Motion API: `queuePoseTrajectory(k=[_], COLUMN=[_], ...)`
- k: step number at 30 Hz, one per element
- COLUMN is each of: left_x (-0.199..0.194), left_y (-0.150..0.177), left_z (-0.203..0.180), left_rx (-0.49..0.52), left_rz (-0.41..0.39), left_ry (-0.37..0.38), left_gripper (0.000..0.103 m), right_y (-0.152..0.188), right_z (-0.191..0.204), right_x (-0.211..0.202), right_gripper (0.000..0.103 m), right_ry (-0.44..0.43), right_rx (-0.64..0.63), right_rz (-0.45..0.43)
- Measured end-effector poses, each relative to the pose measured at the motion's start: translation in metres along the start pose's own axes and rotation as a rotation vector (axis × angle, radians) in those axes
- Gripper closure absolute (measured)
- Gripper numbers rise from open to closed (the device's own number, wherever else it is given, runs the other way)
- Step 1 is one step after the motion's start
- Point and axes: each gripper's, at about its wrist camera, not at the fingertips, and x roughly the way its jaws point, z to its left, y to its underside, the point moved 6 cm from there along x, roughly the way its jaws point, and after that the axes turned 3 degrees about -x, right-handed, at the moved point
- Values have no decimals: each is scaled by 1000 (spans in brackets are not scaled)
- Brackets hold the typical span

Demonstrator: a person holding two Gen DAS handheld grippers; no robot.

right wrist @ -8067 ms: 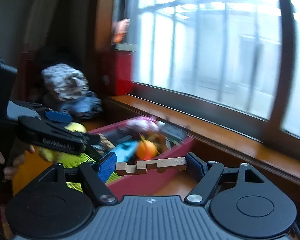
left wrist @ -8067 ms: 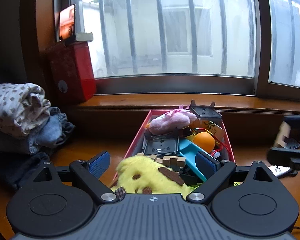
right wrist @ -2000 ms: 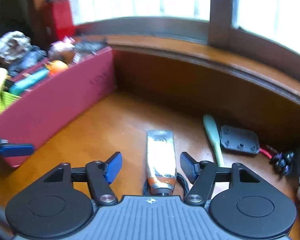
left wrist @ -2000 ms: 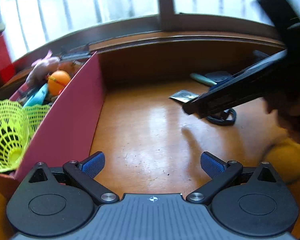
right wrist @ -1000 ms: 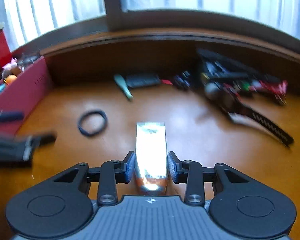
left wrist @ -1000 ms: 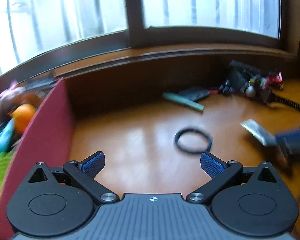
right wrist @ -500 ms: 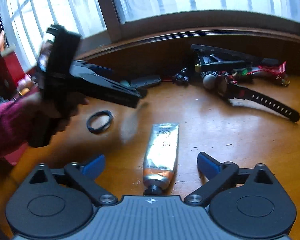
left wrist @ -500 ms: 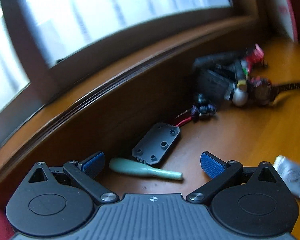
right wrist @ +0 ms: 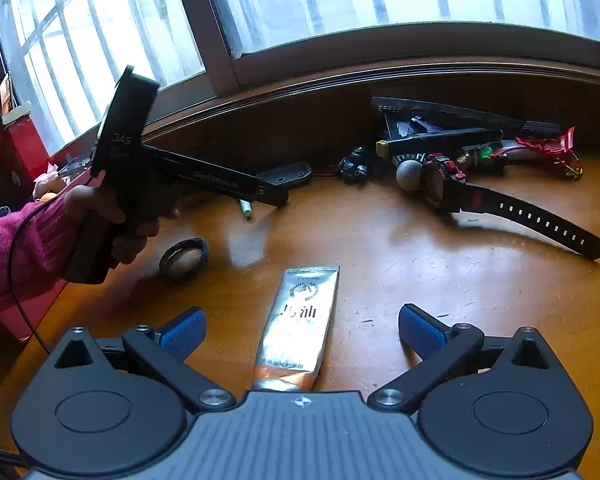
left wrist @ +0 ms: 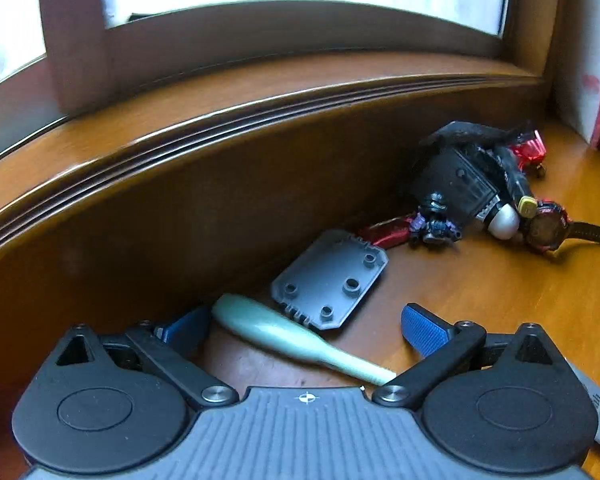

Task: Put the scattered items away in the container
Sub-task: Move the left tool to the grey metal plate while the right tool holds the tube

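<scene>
My left gripper (left wrist: pixel 304 326) is open and low over the table, with a pale green handle-shaped stick (left wrist: pixel 284 336) lying between its fingers. A grey plastic plate (left wrist: pixel 332 280) lies just beyond it. My right gripper (right wrist: pixel 300 330) is open, with a silver tube (right wrist: pixel 300 320) lying flat between its fingers, untouched. In the right wrist view the left gripper (right wrist: pixel 268 196) hovers over the green stick's tip (right wrist: pixel 246 209). The red container (right wrist: pixel 28 308) shows at the far left, behind the hand.
A black hair tie (right wrist: pixel 184 258) lies left of the tube. A black watch (right wrist: pixel 500 204), a grey ball (right wrist: pixel 410 174), black parts and red wrappers (right wrist: pixel 548 142) sit by the wooden wall under the window sill (left wrist: pixel 260 92).
My right gripper opened and let the silver tube lie on the table. My left gripper swung right from the container and came down around the green stick.
</scene>
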Motion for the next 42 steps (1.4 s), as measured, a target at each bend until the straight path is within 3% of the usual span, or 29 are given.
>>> queuePoseTrajectory(k=[7, 14, 20, 26, 29, 32, 33, 39, 42], left_x=[-11, -6, -5, -20, -21, -19, -16, 1, 5], left_y=[13, -6, -7, 12, 16, 10, 7, -11, -15], left_z=[-4, -4, -16, -30, -35, -31, -29, -15, -15], left_rx=[-3, 59, 91, 86, 110, 131, 130, 127, 132], left_rz=[-6, -27, 9, 29, 18, -28, -29, -9, 6], left_ry=[-14, -96, -20, 75, 67, -24, -24, 36, 101], left_gripper=[0, 0, 0, 0, 0, 0, 0, 0, 0], right_y=[0, 6, 7, 7, 8, 9, 10, 10, 9], right_z=[-3, 5, 7, 8, 9, 9, 10, 10, 10], right_x=[0, -1, -2, -1, -1, -1, -1, -1, 0], right_gripper=[0, 0, 0, 0, 0, 0, 0, 0, 0], right_ry=[-16, 20, 27, 39, 45, 54, 57, 58, 64], right_rx=[33, -30, -34, -45, -50, -63, -68, -77, -85], right_rz=[-24, -19, -12, -9, -11, -12, -12, -13, -9])
